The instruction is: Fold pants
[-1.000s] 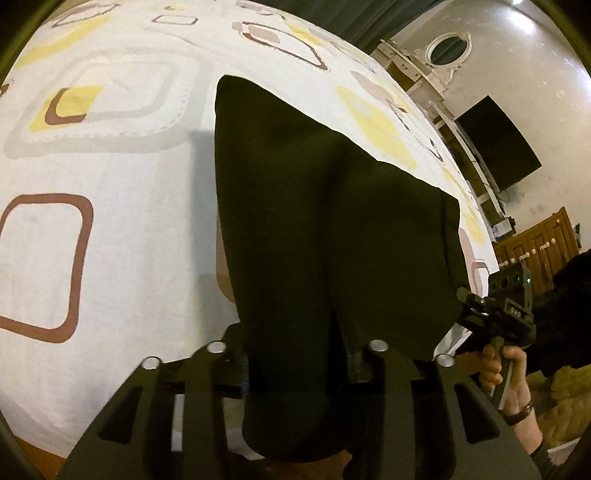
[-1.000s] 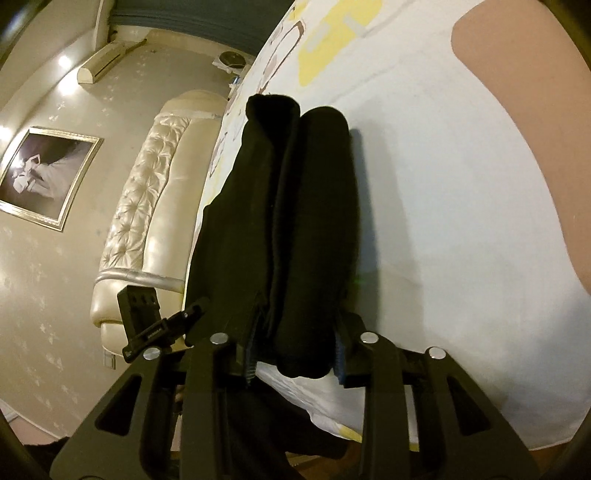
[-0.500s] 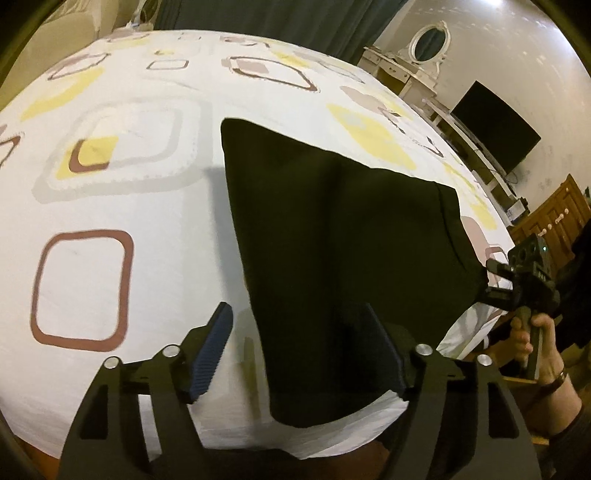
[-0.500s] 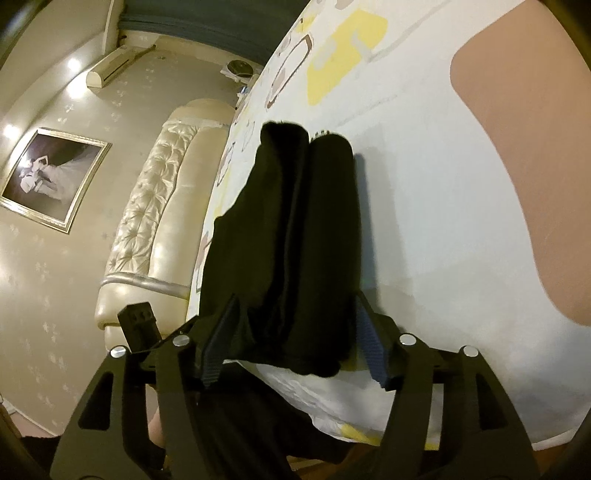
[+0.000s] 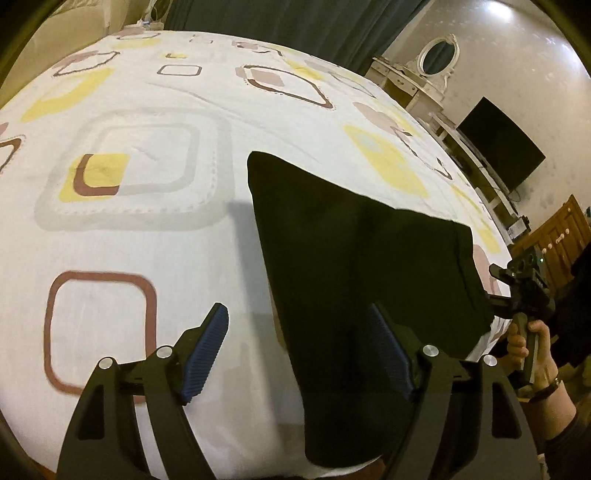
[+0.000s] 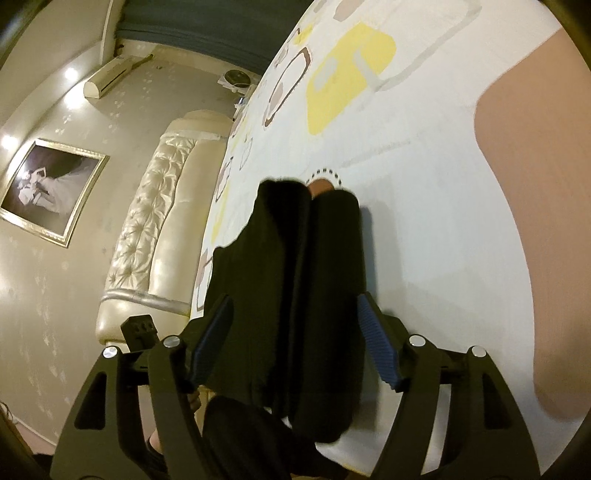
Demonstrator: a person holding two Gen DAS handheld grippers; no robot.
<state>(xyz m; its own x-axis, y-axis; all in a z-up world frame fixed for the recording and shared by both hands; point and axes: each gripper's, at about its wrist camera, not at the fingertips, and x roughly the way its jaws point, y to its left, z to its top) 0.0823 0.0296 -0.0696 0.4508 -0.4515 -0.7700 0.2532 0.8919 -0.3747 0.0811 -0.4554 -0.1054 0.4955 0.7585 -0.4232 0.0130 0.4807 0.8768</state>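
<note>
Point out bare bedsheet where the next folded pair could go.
Free: the wide sheet left of the black pants, around the brown-outlined square; also sheet right of them, toward the big tan patch. Crowded: the near edge, where the pants overhang between both open grippers' jaws.

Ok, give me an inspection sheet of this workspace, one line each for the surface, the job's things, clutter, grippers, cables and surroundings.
Surface: bed sheet, white with yellow and brown squares, a few creases.
Job's things: black pants lying folded on the sheet near its front edge, one end hanging over that edge.
Clutter: nothing seen on the sheet.
Grippers: left gripper open, jaws apart over the pants' edge; right gripper open, jaws either side of the pants, not pinching.
Cables: some wires below the television, too small to detail.
Surroundings: cream headboard, framed picture, air conditioner, dark curtain, mirror.
</note>
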